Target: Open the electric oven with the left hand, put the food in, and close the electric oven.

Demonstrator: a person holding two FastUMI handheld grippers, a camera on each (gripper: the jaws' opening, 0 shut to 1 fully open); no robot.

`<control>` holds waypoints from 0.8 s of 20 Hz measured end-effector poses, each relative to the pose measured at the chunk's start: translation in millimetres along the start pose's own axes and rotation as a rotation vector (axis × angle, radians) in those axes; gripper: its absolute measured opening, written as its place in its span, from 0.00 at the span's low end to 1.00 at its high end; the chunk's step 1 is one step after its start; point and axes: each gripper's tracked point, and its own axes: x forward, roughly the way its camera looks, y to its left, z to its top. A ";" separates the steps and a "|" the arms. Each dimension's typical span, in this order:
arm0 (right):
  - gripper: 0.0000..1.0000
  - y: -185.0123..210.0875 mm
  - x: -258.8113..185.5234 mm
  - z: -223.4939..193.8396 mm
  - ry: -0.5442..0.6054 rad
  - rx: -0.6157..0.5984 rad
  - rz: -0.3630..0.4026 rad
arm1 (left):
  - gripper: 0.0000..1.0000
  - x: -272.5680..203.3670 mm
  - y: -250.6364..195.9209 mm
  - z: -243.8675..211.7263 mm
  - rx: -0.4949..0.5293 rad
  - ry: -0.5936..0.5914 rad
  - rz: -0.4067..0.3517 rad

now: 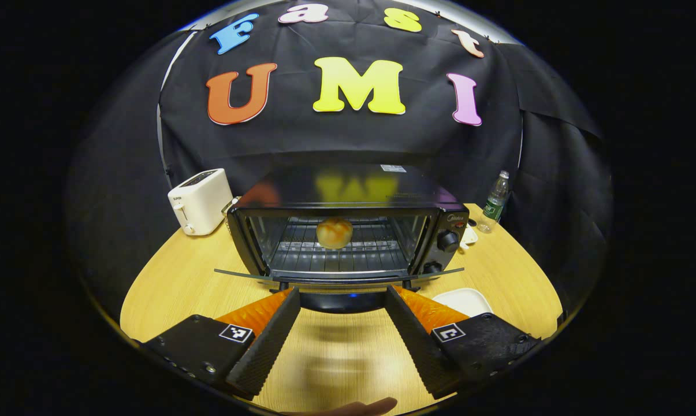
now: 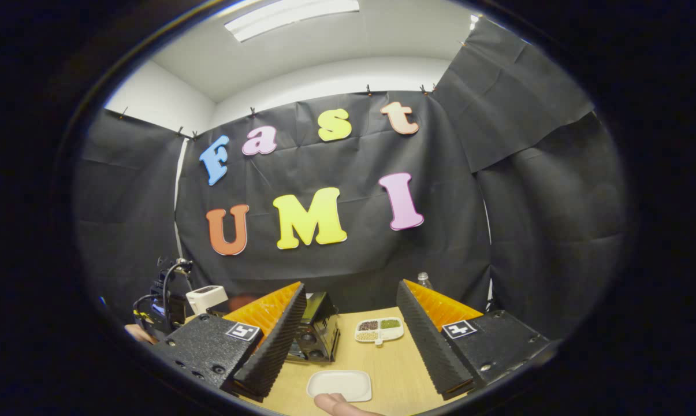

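Observation:
The black electric oven stands mid-table with its glass door folded down flat, seen edge-on. A round bread roll rests on the wire rack inside. My left gripper is open just in front of the door, its fingertips on either side of the dark door handle; whether they touch it I cannot tell. My right gripper is open, holds nothing and is raised above the table, with the oven partly hidden behind its left finger. An empty white plate lies below it.
A white toaster stands left of the oven and a water bottle at the back right. The white plate lies right of the door. A divided dish of grains lies beyond the plate. A fingertip shows at the bottom edge.

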 end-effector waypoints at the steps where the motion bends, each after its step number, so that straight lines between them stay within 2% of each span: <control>1: 0.96 -1.7 -3.6 0.4 -0.001 -0.002 -0.007 | 0.97 3.6 1.2 2.0 0.003 -0.003 0.000; 4: 0.96 -3.3 -13.4 1.5 0.005 -0.009 -0.022 | 0.97 16.0 7.8 10.6 0.023 -0.017 0.026; 5: 0.96 -4.2 -16.9 1.7 0.007 -0.008 -0.026 | 1.00 19.4 13.8 11.2 0.029 -0.016 0.051; 8: 0.96 -4.1 -30.1 1.3 0.012 -0.005 -0.027 | 0.97 18.1 15.0 17.3 0.018 -0.037 0.058; 10: 0.96 -3.0 -38.4 0.6 0.016 -0.006 -0.025 | 1.00 5.6 11.1 19.2 0.001 -0.066 0.040; 13: 0.96 -3.1 -54.2 -0.8 0.027 0.010 -0.020 | 0.97 -22.6 8.5 25.4 -0.002 -0.125 0.025; 14: 0.96 -1.9 -59.3 -2.0 0.030 0.016 -0.017 | 1.00 -33.1 8.9 27.0 0.004 -0.145 0.028; 16: 0.96 -1.0 -69.8 -2.9 0.036 0.025 -0.013 | 0.97 -54.1 8.2 30.2 0.013 -0.187 0.032</control>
